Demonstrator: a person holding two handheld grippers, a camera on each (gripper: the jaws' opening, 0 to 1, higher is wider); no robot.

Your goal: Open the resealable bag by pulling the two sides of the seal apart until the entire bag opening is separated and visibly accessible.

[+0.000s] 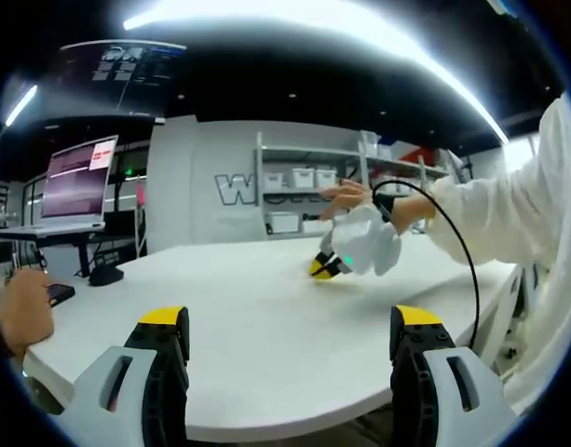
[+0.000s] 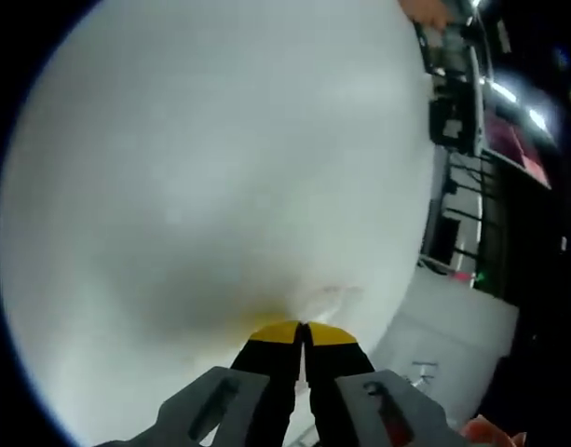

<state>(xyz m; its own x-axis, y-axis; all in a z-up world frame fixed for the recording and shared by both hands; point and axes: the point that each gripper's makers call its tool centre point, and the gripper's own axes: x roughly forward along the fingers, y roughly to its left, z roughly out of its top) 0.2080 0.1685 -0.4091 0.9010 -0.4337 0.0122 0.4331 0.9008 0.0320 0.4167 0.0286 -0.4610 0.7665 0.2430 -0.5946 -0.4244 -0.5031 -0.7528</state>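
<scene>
My left gripper (image 1: 290, 321) hovers low over the near edge of the white table (image 1: 248, 307), open, its yellow-tipped jaws wide apart with nothing between them. Across the table a gloved hand (image 1: 367, 240) holds my right gripper (image 1: 324, 267) tip-down against the tabletop. In the right gripper view the right gripper (image 2: 299, 333) is shut, its yellow tips together just above the white table (image 2: 220, 168). A faint glossy wrinkle (image 2: 327, 298) lies just past the tips; I cannot tell whether it is the clear bag.
A lit screen (image 1: 80, 177) stands on a desk at the left, with a black device (image 1: 105, 275) and another hand (image 1: 24, 307) at the table's left edge. A black cable (image 1: 457, 247) arcs from the white sleeve (image 1: 509, 214). Shelves with white bins (image 1: 304, 177) line the back wall.
</scene>
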